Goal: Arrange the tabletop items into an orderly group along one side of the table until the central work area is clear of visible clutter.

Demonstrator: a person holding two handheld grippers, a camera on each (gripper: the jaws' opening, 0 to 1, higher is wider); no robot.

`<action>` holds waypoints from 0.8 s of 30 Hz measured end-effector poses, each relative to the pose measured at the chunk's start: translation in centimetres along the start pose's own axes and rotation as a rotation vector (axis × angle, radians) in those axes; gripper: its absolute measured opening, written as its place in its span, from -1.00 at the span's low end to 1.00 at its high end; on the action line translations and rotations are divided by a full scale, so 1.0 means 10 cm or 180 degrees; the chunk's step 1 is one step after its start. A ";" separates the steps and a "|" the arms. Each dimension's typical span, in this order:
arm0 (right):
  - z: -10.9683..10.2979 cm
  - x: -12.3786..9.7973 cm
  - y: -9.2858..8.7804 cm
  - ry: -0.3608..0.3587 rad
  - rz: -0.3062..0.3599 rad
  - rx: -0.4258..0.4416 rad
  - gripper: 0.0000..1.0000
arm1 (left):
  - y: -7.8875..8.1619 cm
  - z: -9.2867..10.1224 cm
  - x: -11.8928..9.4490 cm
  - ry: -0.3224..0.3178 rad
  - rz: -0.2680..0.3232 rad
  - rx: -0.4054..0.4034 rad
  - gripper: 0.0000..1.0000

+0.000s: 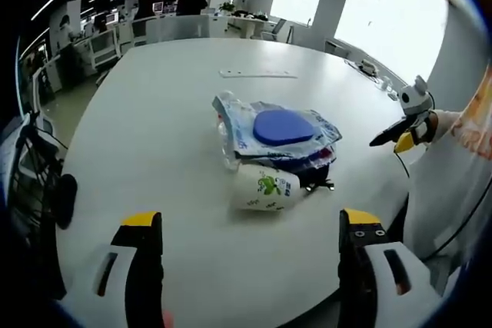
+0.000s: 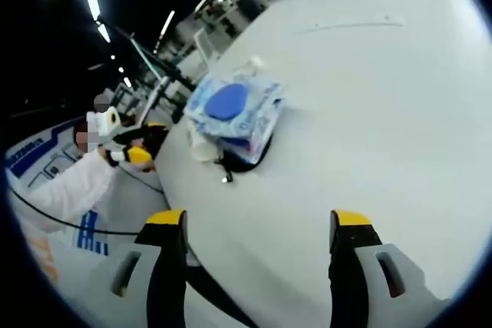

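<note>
On the white surface [image 1: 169, 136] we see a wipes pack [image 1: 280, 132] atop a tipped cup [image 1: 265, 187] near one edge — left gripper [image 1: 250, 240] and right gripper [image 2: 257, 240] both released, grasping nothing.

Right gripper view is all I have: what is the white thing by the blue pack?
Observer: A white bottle with a green print, lying on its side against the pack.
Operator: Is the left hand-held gripper open?
Observer: Yes. The left hand-held gripper has its jaws wide apart over the table, holding nothing.
Operator: Anything beside the table on that side?
Observer: Something dark, perhaps a chair, at the table's edge.
</note>
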State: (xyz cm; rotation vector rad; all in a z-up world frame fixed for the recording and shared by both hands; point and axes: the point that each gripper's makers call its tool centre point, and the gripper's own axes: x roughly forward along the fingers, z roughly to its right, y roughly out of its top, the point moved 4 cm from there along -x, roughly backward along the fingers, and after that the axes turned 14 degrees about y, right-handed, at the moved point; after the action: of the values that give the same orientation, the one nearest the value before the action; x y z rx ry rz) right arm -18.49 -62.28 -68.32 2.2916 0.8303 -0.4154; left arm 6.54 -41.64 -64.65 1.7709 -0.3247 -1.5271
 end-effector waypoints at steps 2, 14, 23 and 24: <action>0.00 0.00 0.00 0.0002 0.0001 0.0004 0.48 | 0.00 0.00 0.00 0.0007 0.0002 -0.0008 0.95; 0.00 0.00 0.00 0.0016 0.0000 0.0023 0.45 | -0.02 -0.05 -0.01 0.0067 0.0016 -0.0021 0.89; 0.00 0.00 0.01 0.0008 0.0018 0.0023 0.39 | 0.04 -0.03 0.00 0.0080 0.0064 -0.0013 0.84; 0.01 0.00 0.01 0.0004 0.0022 0.0021 0.38 | 0.04 -0.03 0.00 0.0079 0.0067 -0.0014 0.83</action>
State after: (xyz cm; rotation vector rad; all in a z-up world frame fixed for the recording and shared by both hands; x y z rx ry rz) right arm -18.47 -62.38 -68.30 2.3003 0.8226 -0.4142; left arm 6.92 -41.85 -64.35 1.7764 -0.3265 -1.4886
